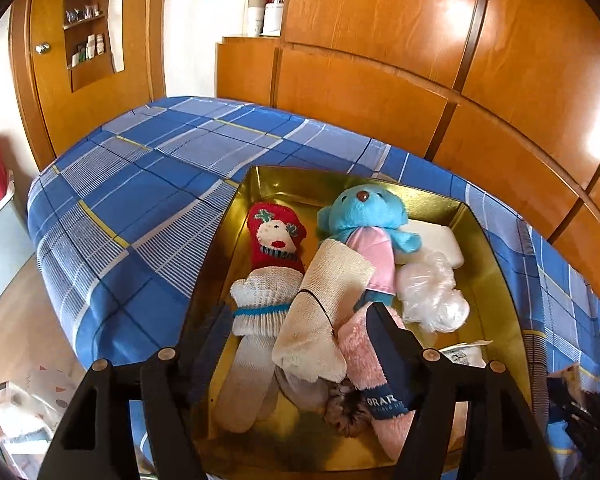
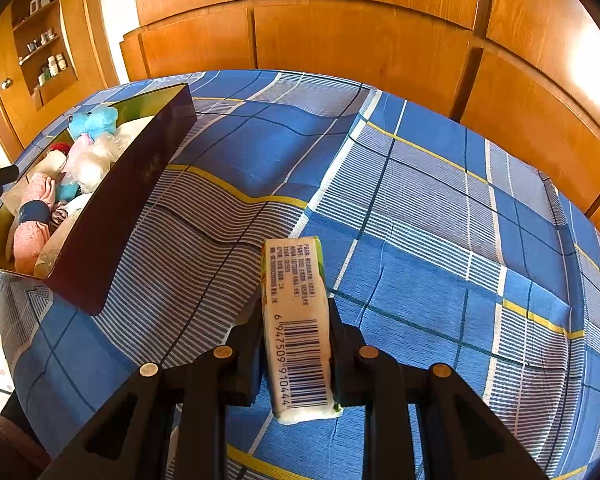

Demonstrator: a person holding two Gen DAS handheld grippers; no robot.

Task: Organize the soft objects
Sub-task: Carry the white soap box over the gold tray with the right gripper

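Here, blue plaid bedsheet (image 2: 420, 200), wooden wardrobe (image 2: 340, 40) behind, left gripper (image 1: 300, 320) fingers apart over gold box (image 1: 236, 216), right gripper (image 2: 296, 320) clamping tissue pack (image 2: 300, 328).

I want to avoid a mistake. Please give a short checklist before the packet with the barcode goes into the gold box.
1. Packet held firmly in right gripper: ok, jaws press both sides.
2. Left gripper free: ok, jaws open, gripping nothing.
3. Left gripper clear of the box: not ok, it hangs over the pink towel.
4. Free space in the box: cannot tell; blue bear and socks fill most of it.
5. Path over the bedsheet: ok.
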